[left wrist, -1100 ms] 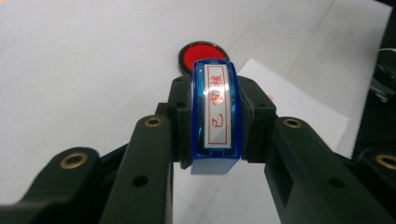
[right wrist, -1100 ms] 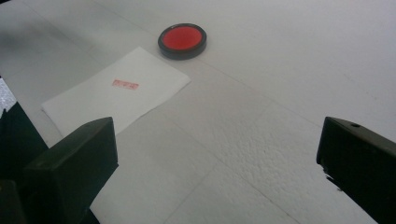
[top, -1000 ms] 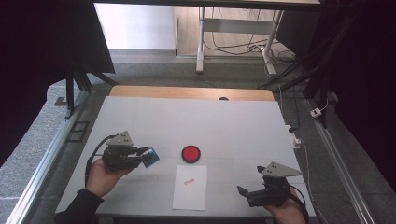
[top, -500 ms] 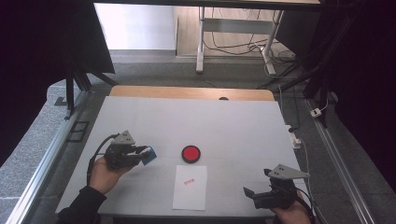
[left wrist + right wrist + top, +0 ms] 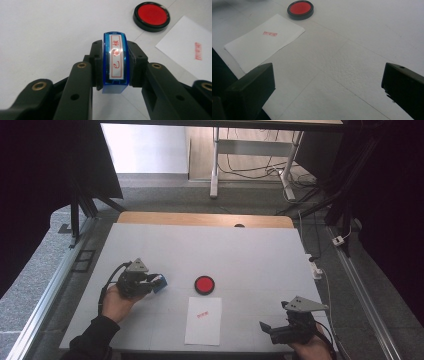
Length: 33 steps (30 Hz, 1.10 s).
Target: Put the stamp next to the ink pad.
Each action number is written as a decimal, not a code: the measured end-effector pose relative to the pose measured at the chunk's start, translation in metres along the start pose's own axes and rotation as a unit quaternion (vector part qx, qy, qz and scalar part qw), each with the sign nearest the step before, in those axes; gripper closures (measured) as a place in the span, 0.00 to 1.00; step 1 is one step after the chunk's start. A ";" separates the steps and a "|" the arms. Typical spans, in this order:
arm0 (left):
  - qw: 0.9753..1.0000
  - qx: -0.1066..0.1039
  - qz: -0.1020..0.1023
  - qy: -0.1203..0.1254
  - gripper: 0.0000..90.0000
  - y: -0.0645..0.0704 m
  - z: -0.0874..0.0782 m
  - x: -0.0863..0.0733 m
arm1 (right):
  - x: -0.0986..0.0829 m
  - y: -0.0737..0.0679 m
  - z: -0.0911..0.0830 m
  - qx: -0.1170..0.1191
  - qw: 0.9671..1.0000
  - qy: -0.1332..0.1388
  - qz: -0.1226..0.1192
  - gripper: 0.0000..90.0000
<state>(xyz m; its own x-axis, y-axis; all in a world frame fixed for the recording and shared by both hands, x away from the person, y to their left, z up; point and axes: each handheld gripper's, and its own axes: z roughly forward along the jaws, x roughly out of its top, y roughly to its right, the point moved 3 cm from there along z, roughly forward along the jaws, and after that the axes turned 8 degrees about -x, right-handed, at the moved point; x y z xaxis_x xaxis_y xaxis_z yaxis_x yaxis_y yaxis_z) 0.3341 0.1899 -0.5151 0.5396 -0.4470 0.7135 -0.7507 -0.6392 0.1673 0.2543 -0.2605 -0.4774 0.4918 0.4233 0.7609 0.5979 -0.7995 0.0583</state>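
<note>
The blue stamp (image 5: pixel 115 63) sits pinched between the jaws of the left gripper (image 5: pixel 150 283), at the near left of the table (image 5: pixel 260 250), and the left gripper view shows why the hold looks secure: the two black jaws press on its long flat sides, so the labelled top with red characters faces the camera and the printing face points away and down. Held this way, it can be pressed straight down without twisting.

Nearest the person on the right, the right gripper (image 5: pixel 267 329) rests at the table's near edge with its jaws spread wide and nothing between them. Its position, well apart from everything else, suggests it is parked out of the way rather than working.

Between the two grippers, at the near middle, lies the white paper (image 5: pixel 203 320), flat and square to the person. A small red imprint (image 5: pixel 269 33) already shows on its upper part, so the sheet seems to have taken one mark; it lies there as the target, within easy reach of the left hand.

Just beyond the paper's far edge sits the round red ink pad (image 5: pixel 204 284), open, black-rimmed, close to the sheet but not touching it. That placement probably keeps the path from inking to stamping short. The stamp is held just left of the pad, near it but apart.
</note>
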 end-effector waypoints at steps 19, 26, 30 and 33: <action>1.000 0.006 -0.017 -0.021 0.75 -0.010 0.013 -0.006 | 0.000 -0.003 0.001 0.003 1.000 -0.006 -0.019 0.00; 1.000 0.004 -0.020 -0.018 0.67 -0.010 0.012 -0.005 | 0.000 -0.004 0.001 0.004 1.000 -0.007 -0.021 0.00; 1.000 0.004 -0.027 -0.011 0.56 -0.009 0.010 -0.003 | 0.000 -0.004 0.001 0.005 1.000 -0.007 -0.022 0.00; 0.999 0.003 -0.036 -0.004 0.46 -0.010 0.006 -0.002 | 0.000 -0.004 0.001 0.005 1.000 -0.007 -0.022 0.00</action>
<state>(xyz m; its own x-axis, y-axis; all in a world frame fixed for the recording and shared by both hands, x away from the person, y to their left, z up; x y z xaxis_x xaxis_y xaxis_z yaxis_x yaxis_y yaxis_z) 0.3425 0.1931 -0.5221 0.5958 -0.4047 0.6937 -0.7072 -0.6737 0.2143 0.2527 -0.2571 -0.4784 0.4740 0.4634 0.7487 0.6245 -0.7763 0.0852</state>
